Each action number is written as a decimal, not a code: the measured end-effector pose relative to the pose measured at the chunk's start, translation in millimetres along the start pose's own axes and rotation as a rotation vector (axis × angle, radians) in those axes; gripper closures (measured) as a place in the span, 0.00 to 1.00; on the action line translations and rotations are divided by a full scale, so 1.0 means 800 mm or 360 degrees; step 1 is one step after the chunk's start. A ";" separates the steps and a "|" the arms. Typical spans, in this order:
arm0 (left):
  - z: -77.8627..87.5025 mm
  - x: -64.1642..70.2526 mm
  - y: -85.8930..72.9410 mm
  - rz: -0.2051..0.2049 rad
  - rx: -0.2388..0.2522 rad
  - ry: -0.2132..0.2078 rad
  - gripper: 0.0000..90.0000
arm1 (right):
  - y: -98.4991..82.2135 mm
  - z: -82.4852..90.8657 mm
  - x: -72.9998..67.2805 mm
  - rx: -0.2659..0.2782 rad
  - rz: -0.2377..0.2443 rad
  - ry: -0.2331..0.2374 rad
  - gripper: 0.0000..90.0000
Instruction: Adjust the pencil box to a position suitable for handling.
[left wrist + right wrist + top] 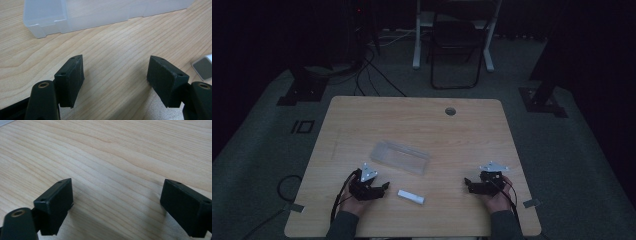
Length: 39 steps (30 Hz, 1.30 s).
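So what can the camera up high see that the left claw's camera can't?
The high view alone takes in the whole table, the right claw, both hands, the chair and the cables on the floor. The left claw view alone gives a close look at the left claw, open over bare wood with nothing between its jaws. Both take in the clear plastic box and the small white block beside the left claw.

Frosted plastic box (400, 157), matt wooden table (422, 117)
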State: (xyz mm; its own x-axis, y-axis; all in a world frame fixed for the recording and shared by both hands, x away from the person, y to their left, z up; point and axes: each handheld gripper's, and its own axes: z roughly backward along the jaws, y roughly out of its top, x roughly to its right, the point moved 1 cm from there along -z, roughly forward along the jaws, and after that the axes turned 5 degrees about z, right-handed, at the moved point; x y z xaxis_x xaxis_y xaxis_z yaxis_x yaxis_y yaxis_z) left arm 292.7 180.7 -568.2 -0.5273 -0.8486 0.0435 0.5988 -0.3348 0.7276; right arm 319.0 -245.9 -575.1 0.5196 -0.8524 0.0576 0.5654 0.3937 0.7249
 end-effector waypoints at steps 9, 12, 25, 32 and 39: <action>0.000 0.002 0.000 -0.0013 -0.0002 -0.0012 0.33 | 0.027 0.008 -0.039 0.0007 0.0059 -0.0039 0.27; 0.000 0.003 0.000 -0.0018 -0.0004 -0.0016 0.33 | 0.044 0.007 -0.056 0.0050 0.0071 -0.0005 0.29; 0.000 0.005 0.000 -0.0023 -0.0005 -0.0023 0.33 | 0.089 -0.020 -0.097 0.0081 0.0109 0.0114 0.36; 0.000 0.005 0.000 -0.0023 -0.0004 -0.0024 0.33 | 0.103 -0.031 -0.107 0.0078 0.0112 0.0143 0.38; 0.000 0.005 0.000 -0.0027 -0.0005 -0.0026 0.33 | 0.115 -0.043 -0.115 0.0072 0.0120 0.0164 0.40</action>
State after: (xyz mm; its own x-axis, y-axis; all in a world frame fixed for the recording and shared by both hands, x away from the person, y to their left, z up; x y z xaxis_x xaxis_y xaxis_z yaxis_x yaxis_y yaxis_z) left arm 290.3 177.1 -568.2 -0.5472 -0.8360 0.0423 0.5914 -0.3503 0.7263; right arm 345.1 -119.4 -537.1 0.6238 -0.7803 0.0437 0.4939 0.4370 0.7517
